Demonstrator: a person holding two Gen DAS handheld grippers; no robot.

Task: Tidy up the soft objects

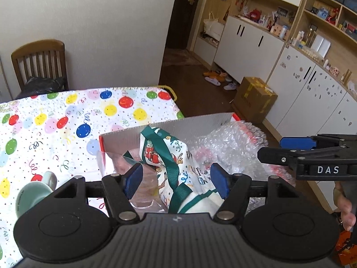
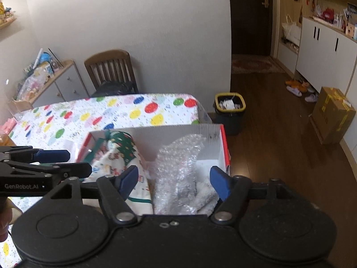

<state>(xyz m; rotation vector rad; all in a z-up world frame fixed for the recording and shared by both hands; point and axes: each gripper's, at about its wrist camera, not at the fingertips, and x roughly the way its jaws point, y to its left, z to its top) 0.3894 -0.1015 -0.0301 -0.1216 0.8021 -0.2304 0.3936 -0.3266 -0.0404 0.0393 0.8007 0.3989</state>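
Desk (image 1: 67,116) covered with a white cloth printed in coloured balloons and confetti. Resting directly on it, at the right edge: an open box (image 1: 169,131), white inside, red outside. At the near left, a pale green object (image 1: 35,192), partly hidden, identity unclear. At the far left edge in the right wrist view, a pink item (image 2: 7,126), blurred.

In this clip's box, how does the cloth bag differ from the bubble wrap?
The cloth bag is opaque white fabric with printed pictures and green straps; the bubble wrap is clear, crinkled plastic with no print. The bag lies on the left side of the box, the wrap on the right. Both are soft, sit inside the box, and neither open tool grips them.
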